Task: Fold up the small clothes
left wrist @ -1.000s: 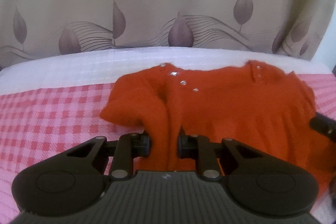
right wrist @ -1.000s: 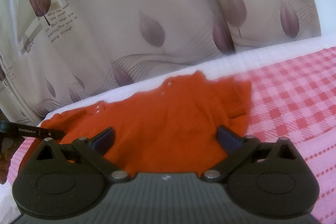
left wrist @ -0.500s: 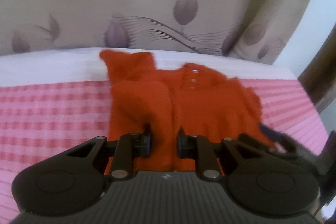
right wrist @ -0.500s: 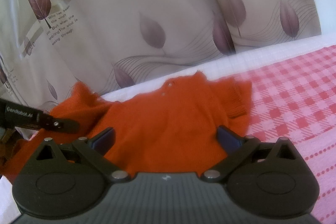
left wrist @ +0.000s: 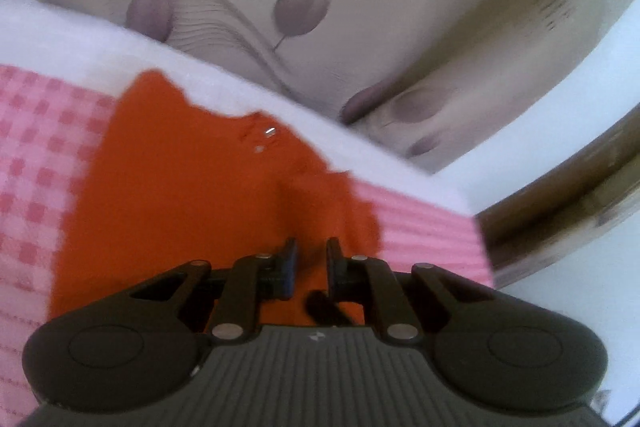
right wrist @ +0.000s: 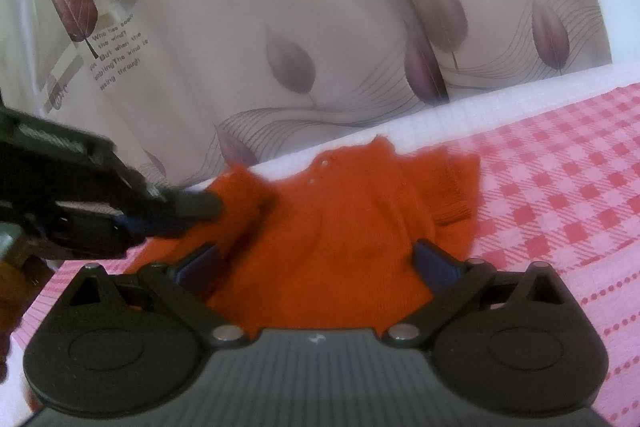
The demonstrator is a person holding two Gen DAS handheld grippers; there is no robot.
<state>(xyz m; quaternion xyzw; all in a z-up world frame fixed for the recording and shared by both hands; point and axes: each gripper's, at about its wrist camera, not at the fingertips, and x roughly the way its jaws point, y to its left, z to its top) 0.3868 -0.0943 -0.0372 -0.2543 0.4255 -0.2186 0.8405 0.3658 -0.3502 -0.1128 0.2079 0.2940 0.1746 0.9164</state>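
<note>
The small orange sweater [right wrist: 340,239] lies on a pink checked cloth [right wrist: 560,195], near the far edge where a white border runs. It looks soft and knitted. Little shiny buttons [left wrist: 270,132] sit by the neck at about 12 o'clock on the sweater. One sleeve [right wrist: 452,187] sticks out toward 2 o'clock in the right wrist view, with a ribbed cuff at its end. The other side of the sweater is lifted and bunched toward 10 o'clock.

The left gripper [left wrist: 310,267] points down at the sweater and is tilted to one side. Its jaws are narrow and closing, with a fold of orange cloth running up between them. In the right wrist view the left gripper [right wrist: 200,205] reaches in from 9 o'clock and its tip touches the bunched part.

The right gripper [right wrist: 316,263] points down over the near part of the sweater. Its jaws are wide apart, one on each side of the sweater's body, holding nothing.

Behind the cloth hangs a pale curtain [right wrist: 320,27] with purple leaves on it.
</note>
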